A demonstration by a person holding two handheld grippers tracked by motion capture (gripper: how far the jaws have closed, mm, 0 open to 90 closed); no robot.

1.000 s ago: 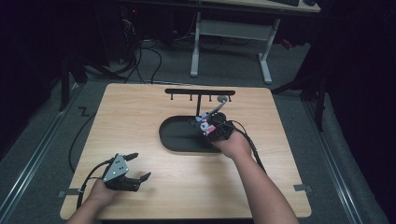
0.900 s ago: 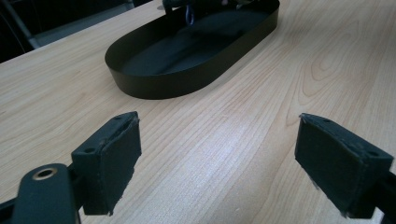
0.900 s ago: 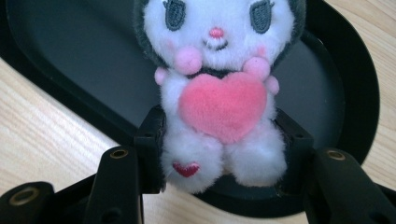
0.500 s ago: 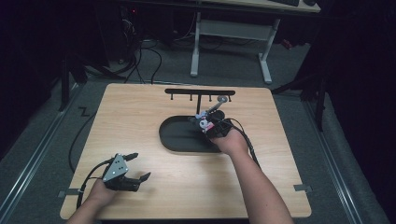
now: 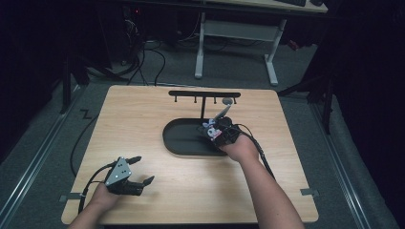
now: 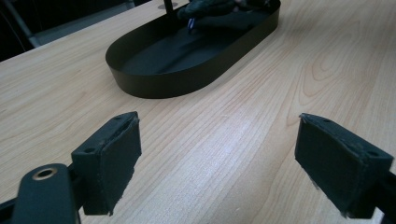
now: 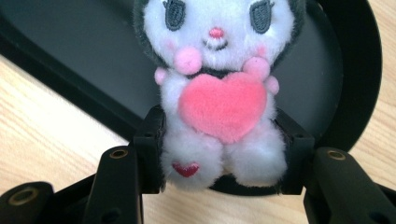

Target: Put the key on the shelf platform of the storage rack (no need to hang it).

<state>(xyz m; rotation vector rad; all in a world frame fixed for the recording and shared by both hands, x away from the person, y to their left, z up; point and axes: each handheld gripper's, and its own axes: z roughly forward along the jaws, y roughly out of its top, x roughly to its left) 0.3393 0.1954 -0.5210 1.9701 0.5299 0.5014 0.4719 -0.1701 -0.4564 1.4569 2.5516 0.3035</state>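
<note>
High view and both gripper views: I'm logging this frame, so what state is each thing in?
Plush toy: upright, clamped at its lower body, over the tray's end.
Right gripper: shut on the plush toy.
Left gripper: open, holding nothing, low over the table.
Tray: flat on the table.
Hook rack: standing behind the tray.

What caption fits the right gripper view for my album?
Right gripper holds a plush toy over a black tray.

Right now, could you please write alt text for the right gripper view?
The right gripper clamps a white plush toy with a pink heart by its lower body, above the rim of a black oval tray on a wooden table.
</note>
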